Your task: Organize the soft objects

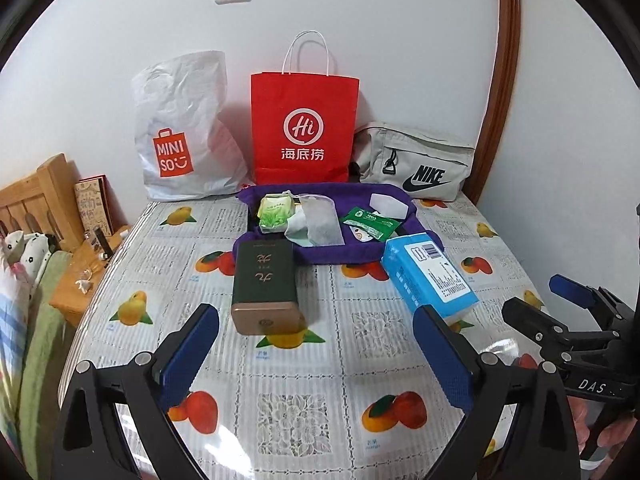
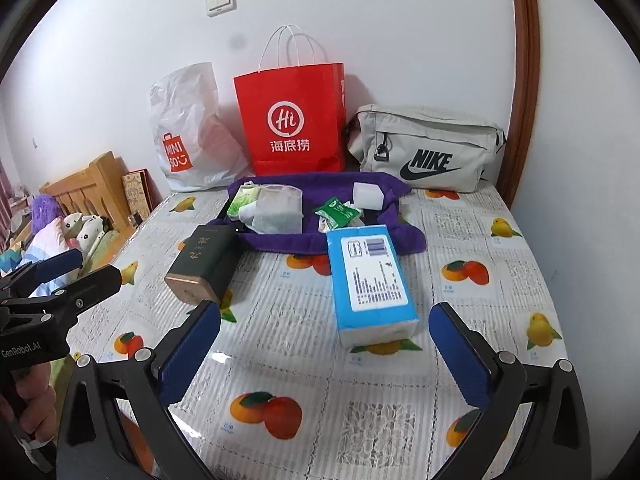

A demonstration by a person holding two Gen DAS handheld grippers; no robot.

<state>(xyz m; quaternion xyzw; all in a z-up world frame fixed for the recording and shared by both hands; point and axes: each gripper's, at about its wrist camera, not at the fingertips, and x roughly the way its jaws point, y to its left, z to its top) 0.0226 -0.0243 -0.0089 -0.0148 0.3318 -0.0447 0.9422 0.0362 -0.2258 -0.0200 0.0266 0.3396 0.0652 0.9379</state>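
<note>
A purple cloth [image 1: 336,254] [image 2: 404,240] lies spread at the back of the table. On it are tea bags [image 1: 320,220] [image 2: 276,212], a green sachet [image 1: 370,222] [image 2: 336,212] and a white block [image 1: 388,202] [image 2: 367,194]. In front of the cloth a dark green tin [image 1: 266,284] [image 2: 204,264] lies on its side. A blue tissue pack [image 1: 430,276] [image 2: 370,280] rests beside it. My left gripper [image 1: 316,320] is open, short of the tin, nothing between its fingers. My right gripper [image 2: 325,312] is open just before the tissue pack, not touching it.
Against the wall stand a white Miniso bag [image 1: 180,132], a red paper bag [image 1: 304,128] and a grey Nike bag [image 1: 416,164]. A wooden bed frame [image 1: 44,196] and bedding lie left of the table. The fruit-print tablecloth [image 1: 296,408] covers the near half.
</note>
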